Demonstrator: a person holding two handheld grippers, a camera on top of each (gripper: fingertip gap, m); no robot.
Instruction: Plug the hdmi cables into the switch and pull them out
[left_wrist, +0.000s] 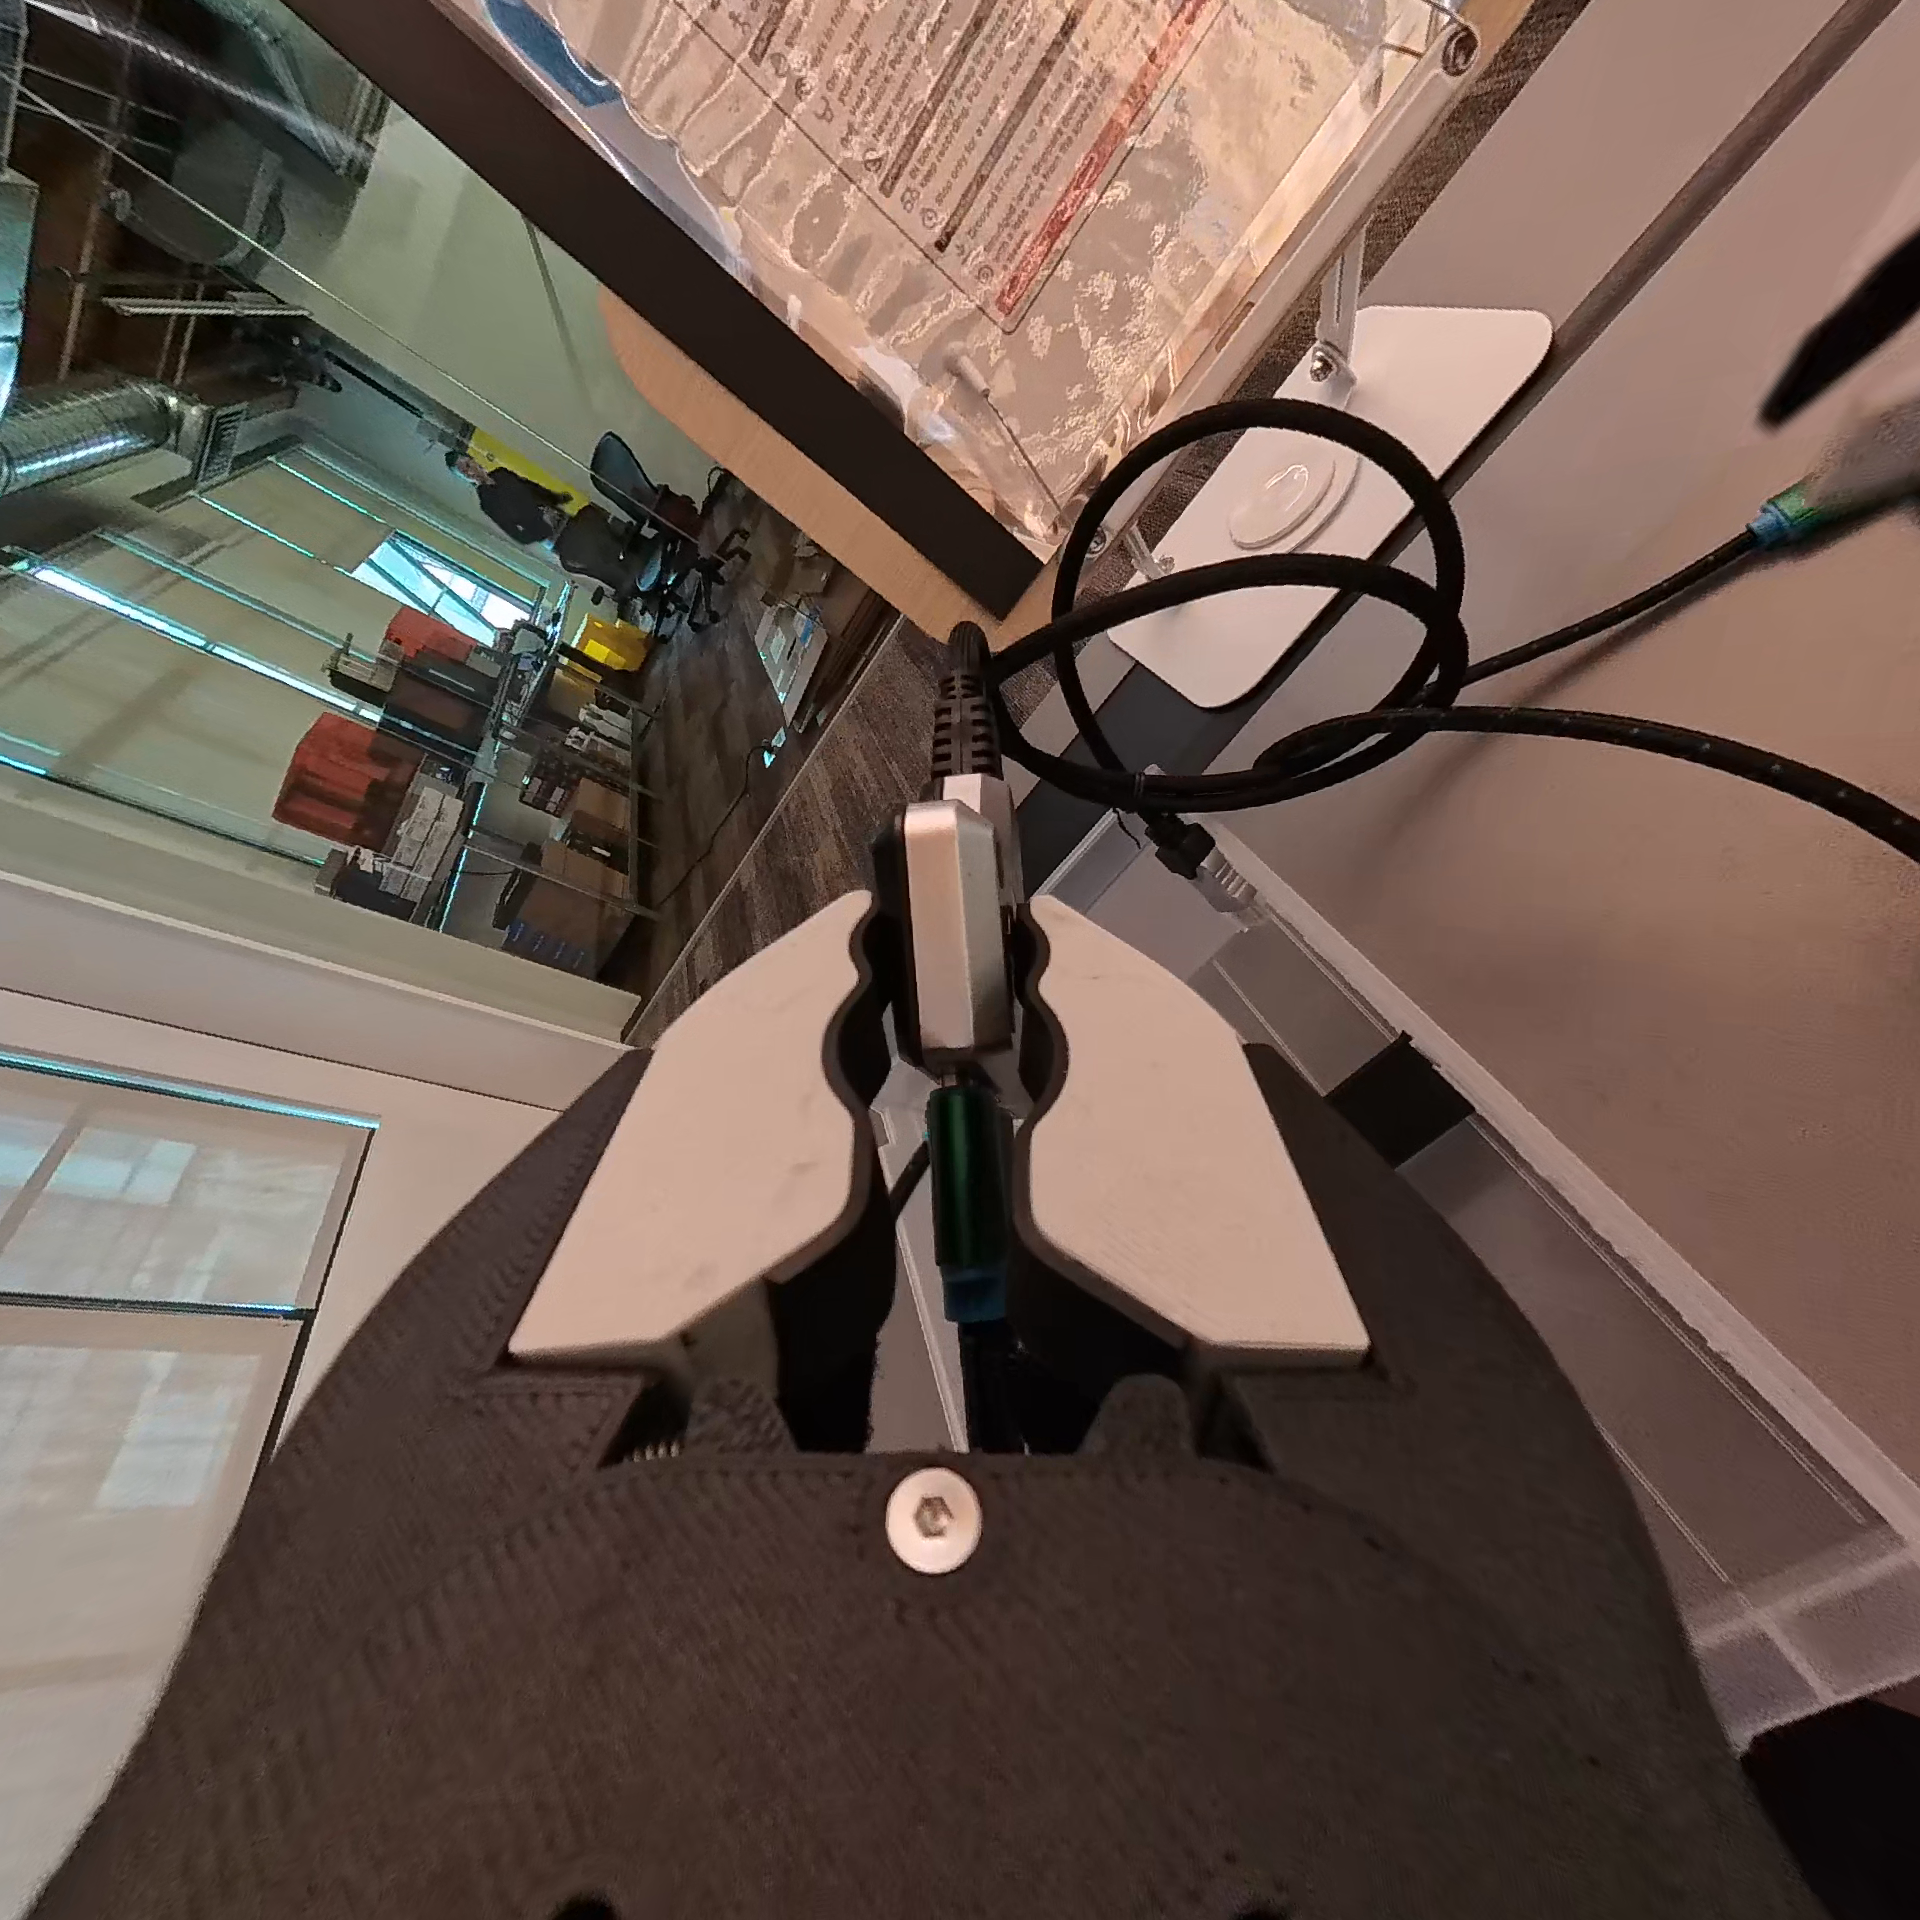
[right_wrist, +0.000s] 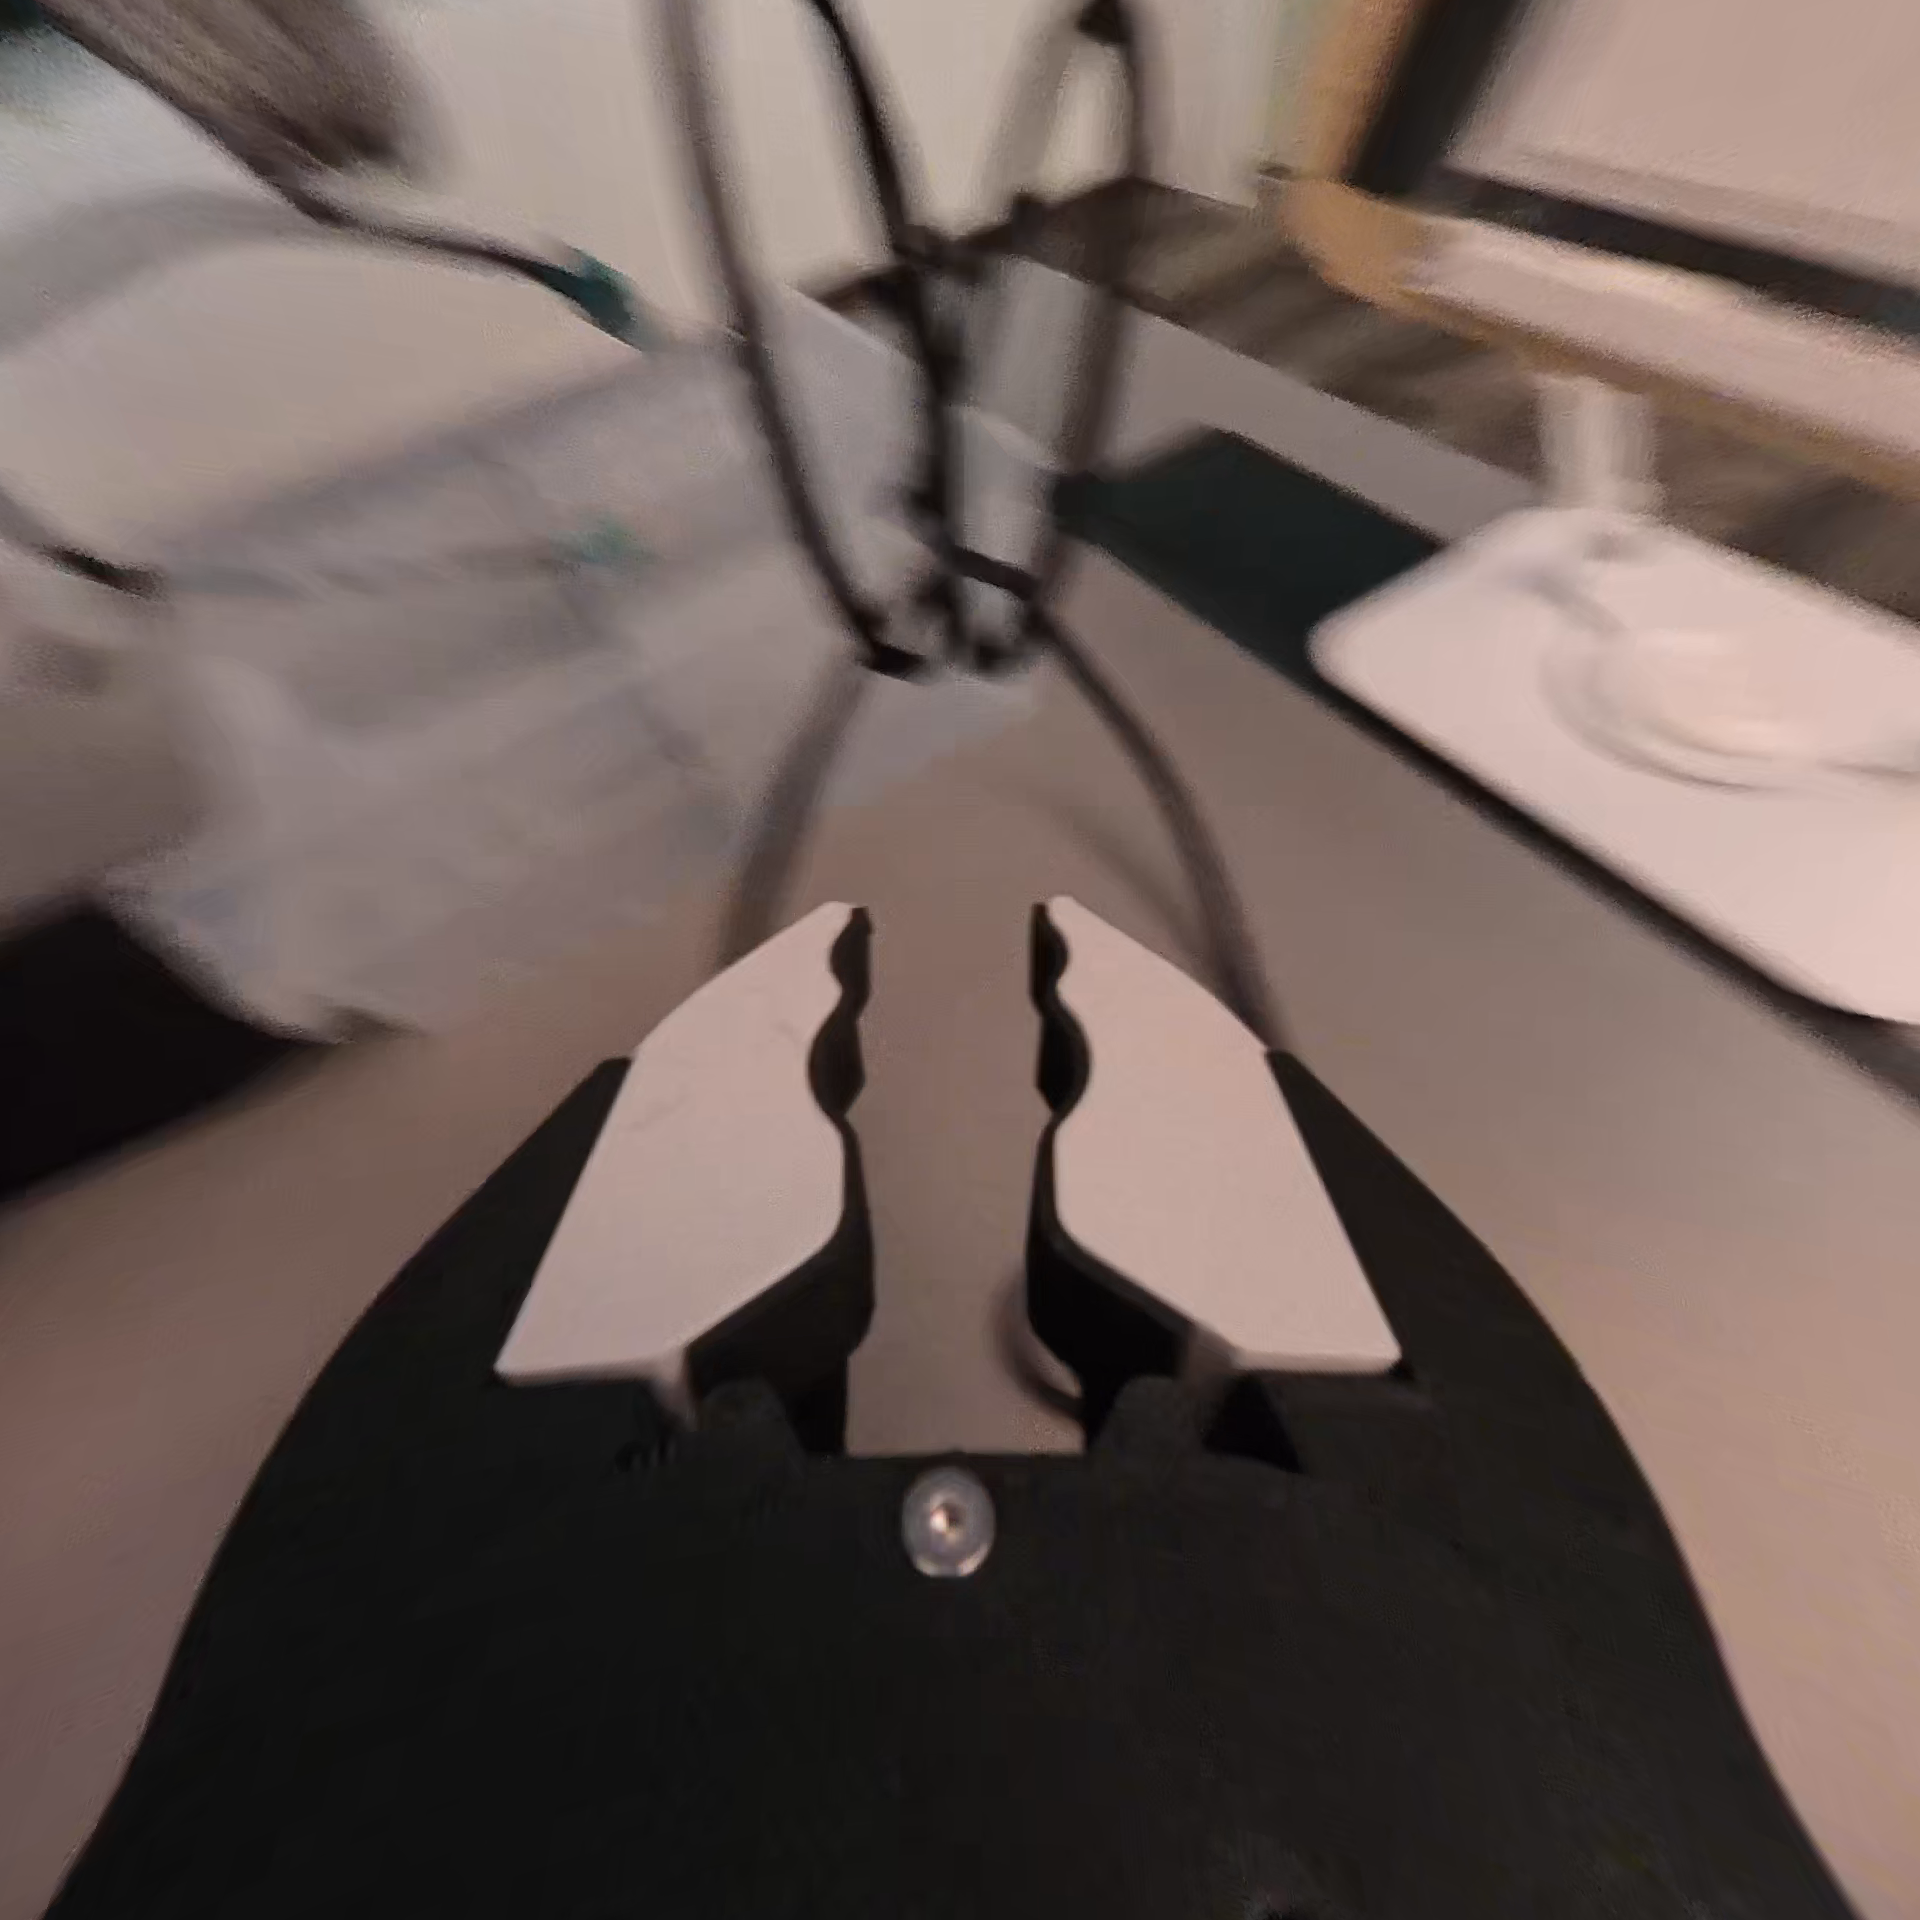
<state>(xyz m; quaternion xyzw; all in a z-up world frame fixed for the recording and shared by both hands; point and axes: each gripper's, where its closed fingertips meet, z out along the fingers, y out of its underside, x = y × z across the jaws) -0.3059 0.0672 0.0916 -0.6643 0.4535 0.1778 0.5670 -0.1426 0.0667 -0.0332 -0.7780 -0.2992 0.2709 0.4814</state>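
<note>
Between left gripper (left_wrist: 951, 914) fingers, switch (left_wrist: 951, 925)

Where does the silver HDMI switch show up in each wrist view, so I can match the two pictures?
Left wrist view: the switch sits centre frame, clamped between the left tongs.
Right wrist view: not identifiable; the background is motion-blurred.
Shared landmark: the white stand base on the desk.
</note>
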